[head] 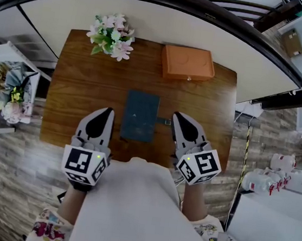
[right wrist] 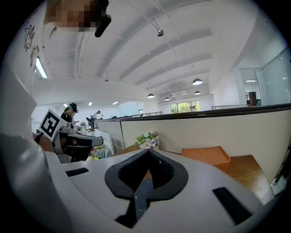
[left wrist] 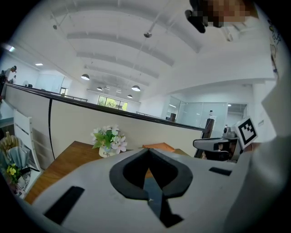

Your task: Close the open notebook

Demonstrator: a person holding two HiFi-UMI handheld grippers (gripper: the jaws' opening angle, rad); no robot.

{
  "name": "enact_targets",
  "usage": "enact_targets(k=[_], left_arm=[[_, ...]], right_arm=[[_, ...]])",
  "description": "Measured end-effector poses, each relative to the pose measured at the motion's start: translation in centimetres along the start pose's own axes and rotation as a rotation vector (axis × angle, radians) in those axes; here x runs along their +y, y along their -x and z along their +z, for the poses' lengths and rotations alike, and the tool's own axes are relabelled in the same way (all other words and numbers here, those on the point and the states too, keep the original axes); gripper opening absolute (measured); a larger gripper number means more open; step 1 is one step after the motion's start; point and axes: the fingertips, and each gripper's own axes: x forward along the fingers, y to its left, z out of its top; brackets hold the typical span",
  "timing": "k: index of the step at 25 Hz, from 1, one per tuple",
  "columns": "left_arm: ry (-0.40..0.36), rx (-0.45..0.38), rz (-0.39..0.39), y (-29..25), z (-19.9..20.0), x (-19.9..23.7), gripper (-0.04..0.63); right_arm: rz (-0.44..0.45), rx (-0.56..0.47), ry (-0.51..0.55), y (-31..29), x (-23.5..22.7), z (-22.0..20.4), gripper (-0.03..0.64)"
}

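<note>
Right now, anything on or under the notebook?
Nothing lies on the notebook; its cover is closed. It lies flat on the table, with a strap showing at its right edge. Whatever is under it is covered.

Left gripper [head: 109,110] and right gripper [head: 175,115] in matching grey shells, held by a person in a white printed top [head: 129,207].
Each gripper has a smooth light-grey shell that tapers to a point at the jaws. A black lining [left wrist: 127,182] traces a spade-shaped hollow just behind the jaw tips. A narrow black slot [left wrist: 63,205] is cut into the shell on either side of the jaws. Well behind the jaws sits a white marker cube [head: 84,165] printed with bold black squares, and a small green light [head: 98,157] glows on the cube edge nearest the jaws. The top is plain white across the middle, with small colourful prints at its sides.
</note>
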Motion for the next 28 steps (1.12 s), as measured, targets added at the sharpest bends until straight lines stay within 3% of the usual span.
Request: enact_targets(k=[28], left_arm=[[-0.019, 0.015, 0.030, 0.2, -0.2, 0.9, 0.000]], right_arm=[[-0.026, 0.011, -0.013, 0.2, -0.7, -0.3, -0.002]])
